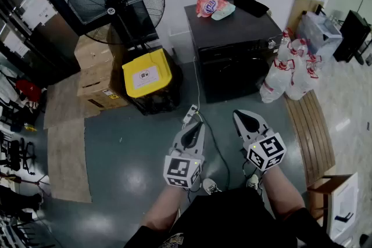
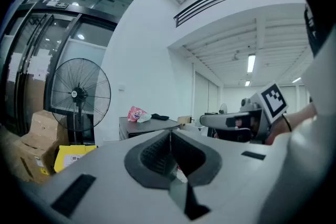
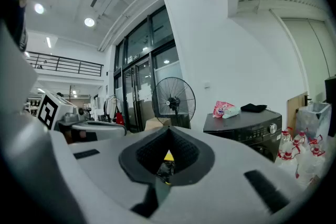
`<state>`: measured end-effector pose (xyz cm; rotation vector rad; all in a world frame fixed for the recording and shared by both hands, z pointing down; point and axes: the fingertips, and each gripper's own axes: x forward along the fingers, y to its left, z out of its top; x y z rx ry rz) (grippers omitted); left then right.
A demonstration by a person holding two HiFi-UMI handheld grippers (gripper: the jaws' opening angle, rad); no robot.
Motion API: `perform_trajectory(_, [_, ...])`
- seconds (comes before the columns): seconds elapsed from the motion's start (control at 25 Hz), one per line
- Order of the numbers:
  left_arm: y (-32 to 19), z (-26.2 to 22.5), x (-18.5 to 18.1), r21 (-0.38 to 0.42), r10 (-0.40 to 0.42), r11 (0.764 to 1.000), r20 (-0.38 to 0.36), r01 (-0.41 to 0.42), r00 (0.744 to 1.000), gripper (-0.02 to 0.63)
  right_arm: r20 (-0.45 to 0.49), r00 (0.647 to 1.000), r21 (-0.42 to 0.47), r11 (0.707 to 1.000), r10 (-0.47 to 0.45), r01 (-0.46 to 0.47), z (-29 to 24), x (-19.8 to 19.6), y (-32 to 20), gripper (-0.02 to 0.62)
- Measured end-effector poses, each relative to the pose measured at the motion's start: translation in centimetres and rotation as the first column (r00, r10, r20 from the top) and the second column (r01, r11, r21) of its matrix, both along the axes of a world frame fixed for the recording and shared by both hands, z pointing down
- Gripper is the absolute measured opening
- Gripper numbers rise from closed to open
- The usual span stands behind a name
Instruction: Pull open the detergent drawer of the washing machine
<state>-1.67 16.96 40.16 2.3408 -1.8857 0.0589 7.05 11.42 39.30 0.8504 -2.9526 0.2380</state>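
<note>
The washing machine (image 1: 232, 52) is a dark box against the white back wall, with a pink bag (image 1: 208, 6) and a black cloth (image 1: 251, 4) on its lid. The right gripper view shows its front panel (image 3: 251, 131) with a round knob (image 3: 272, 128); I cannot make out the drawer. Both grippers hover over the floor well short of the machine, roughly level. My left gripper (image 1: 195, 125) is shut and empty, as its own view shows (image 2: 169, 136). My right gripper (image 1: 245, 118) is also shut with nothing in it (image 3: 168, 136).
A large black fan (image 1: 116, 0) stands left of the machine, with a yellow-lidded bin (image 1: 146, 72) and cardboard boxes (image 1: 96, 69) beside it. White plastic bags (image 1: 290, 69) lean at the machine's right. A wooden bench (image 1: 311, 125) runs along the right. A cable (image 1: 216, 142) crosses the floor.
</note>
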Motion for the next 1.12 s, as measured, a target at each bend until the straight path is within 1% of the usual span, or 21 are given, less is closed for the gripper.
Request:
perform_trajectory(0.24, [0.0, 0.3, -0.4, -0.003, 0.001, 1.000, -0.002, -0.001, 1.000, 0.009, 0.009, 1.000, -0.006, 1.000, 0.004, -0.004, 0.2, -0.4, 0.0, 0.006])
perform_trajectory(0.56, [-0.2, 0.3, -1.4, 0.006, 0.021, 1.000, -0.011, -0.021, 1.000, 0.012, 0.032, 0.999, -0.019, 0.999, 0.039, -0.039, 0.3, -1.1, -0.4, 0.008])
perform_trajectory(0.6, [-0.3, 0.3, -1.5, 0.009, 0.024, 1.000, -0.011, -0.024, 1.000, 0.015, 0.040, 0.998, -0.022, 0.999, 0.043, -0.042, 0.4, -1.1, -0.5, 0.009])
perform_trajectory(0.64, [-0.4, 0.3, -1.5, 0.010, 0.028, 1.000, -0.011, -0.028, 1.000, 0.034, 0.049, 0.998, -0.028, 0.999, 0.045, -0.044, 0.4, -1.1, -0.6, 0.011])
perform_trajectory(0.68, [-0.6, 0.4, -1.5, 0.010, 0.031, 0.999, -0.012, -0.031, 0.999, 0.087, 0.058, 0.997, -0.037, 0.998, 0.044, -0.042, 0.4, -1.1, -0.8, 0.060])
perform_trajectory(0.72, [-0.7, 0.4, -1.5, 0.011, 0.034, 0.999, -0.014, -0.034, 0.999, 0.136, 0.066, 0.997, -0.045, 0.998, 0.042, -0.039, 0.3, -1.2, -0.9, 0.090])
perform_trajectory(0.8, [-1.1, 0.4, -1.4, 0.015, 0.039, 0.999, -0.014, -0.039, 0.999, 0.185, 0.082, 0.996, -0.052, 0.998, 0.042, -0.038, 0.1, -1.3, -1.4, 0.112])
perform_trajectory(0.84, [-1.4, 0.4, -1.3, 0.018, 0.043, 0.999, -0.012, -0.042, 0.999, 0.218, 0.091, 0.995, -0.055, 0.998, 0.046, -0.041, 0.1, -1.3, -1.9, 0.141])
perform_trajectory(0.92, [-2.2, 0.4, -1.2, 0.022, 0.053, 0.998, -0.001, -0.053, 0.999, 0.250, 0.117, 0.991, -0.072, 0.996, 0.059, -0.051, 0.0, -1.4, -3.1, 0.209])
perform_trajectory(1.0, [-3.3, 0.4, -1.2, 0.027, 0.059, 0.998, 0.007, -0.059, 0.998, 0.265, 0.140, 0.988, -0.097, 0.994, 0.071, -0.058, 0.2, -1.5, -4.6, 0.258])
perform_trajectory(1.12, [-5.1, 0.4, -1.4, 0.030, 0.052, 0.998, 0.004, -0.052, 0.999, 0.275, 0.154, 0.986, -0.127, 0.991, 0.071, -0.051, 0.8, -1.7, -7.0, 0.286])
